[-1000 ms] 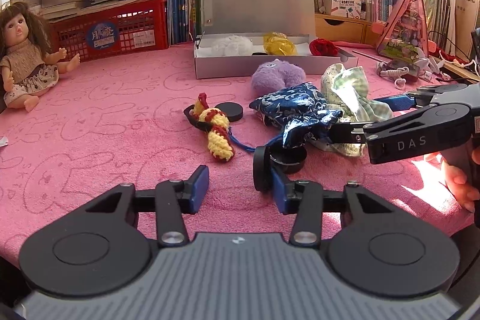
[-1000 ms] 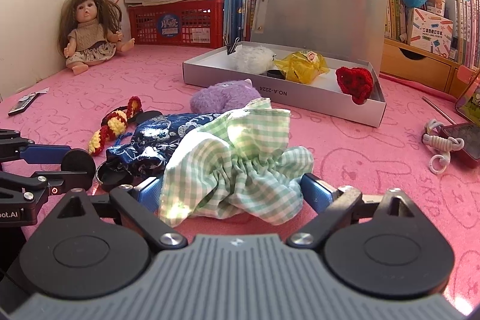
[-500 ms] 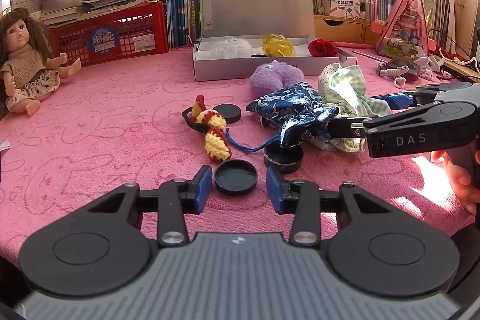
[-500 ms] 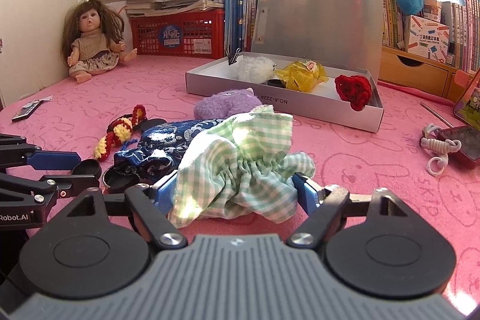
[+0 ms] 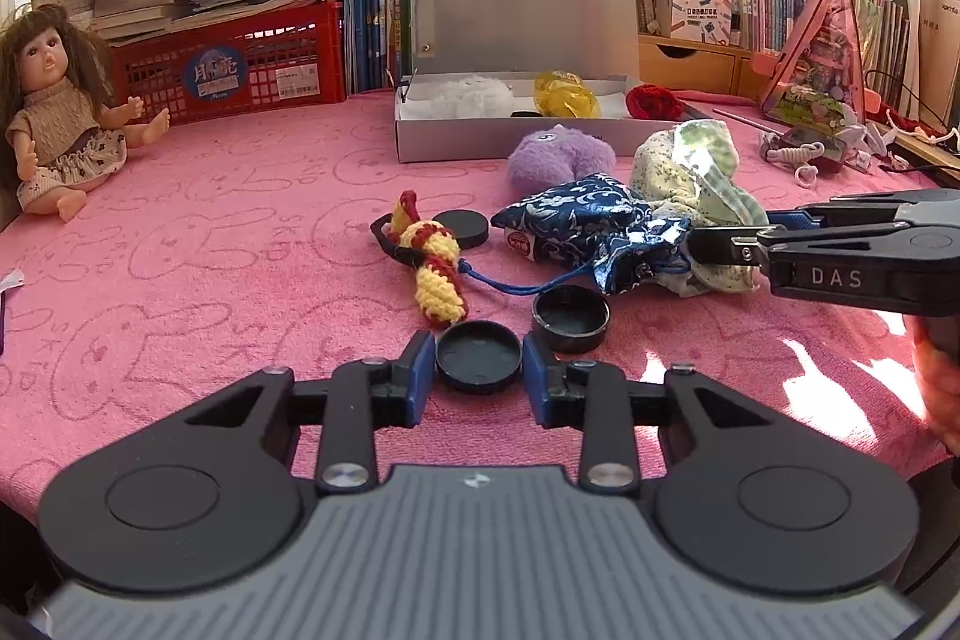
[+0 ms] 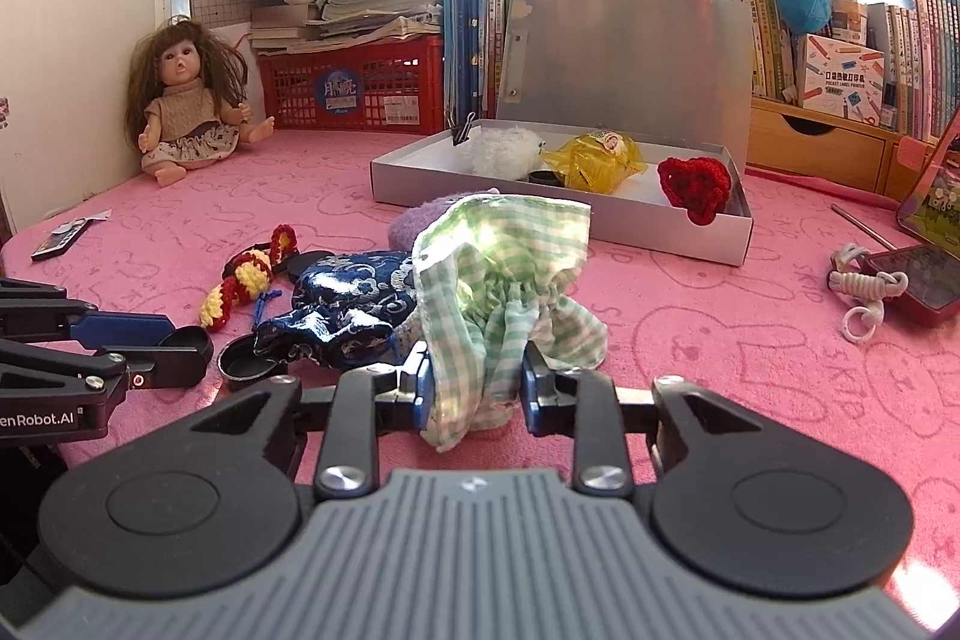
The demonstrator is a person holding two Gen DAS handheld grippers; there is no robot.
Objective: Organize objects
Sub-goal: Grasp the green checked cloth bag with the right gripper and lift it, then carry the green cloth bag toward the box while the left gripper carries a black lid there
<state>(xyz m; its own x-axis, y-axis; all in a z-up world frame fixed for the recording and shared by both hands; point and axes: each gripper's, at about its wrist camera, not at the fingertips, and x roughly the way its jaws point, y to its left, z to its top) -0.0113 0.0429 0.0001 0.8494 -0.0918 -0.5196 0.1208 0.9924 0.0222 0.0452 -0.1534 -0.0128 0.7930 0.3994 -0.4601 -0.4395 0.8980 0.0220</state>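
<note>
- Down in the left wrist view, the left gripper [image 5: 478, 370] has its jaws closing on a black lid [image 5: 478, 356] — the lid lies flat on the pink cloth [image 5: 180, 280], right between the blue pads, which touch its sides.
- Just beyond and to the right of it stands a black pot [image 5: 570, 317], open side up, close to the lid.
- Further out lie a yellow-and-red knit toy [image 5: 433, 263], a second lid [image 5: 461, 228], a blue pouch [image 5: 591, 232] and a purple plush [image 5: 561, 157].
- From the right edge the right gripper [image 5: 720, 244] reaches in, its tip buried in the green checked pouch [image 5: 690, 178], which touches the blue pouch.
- Behind these sits the open grey box [image 5: 456, 139].
- Now the right wrist view: the right gripper [image 6: 474, 388] has its jaws closing on the checked pouch [image 6: 498, 280] — bunched fabric is pinched between the pads, the rest standing up ahead of them.
- At the left edge the left gripper [image 6: 180, 346] holds the lid [image 6: 187, 340], beside the pot [image 6: 252, 361].
- A doll [image 6: 180, 100] sits far left, well apart.
</note>
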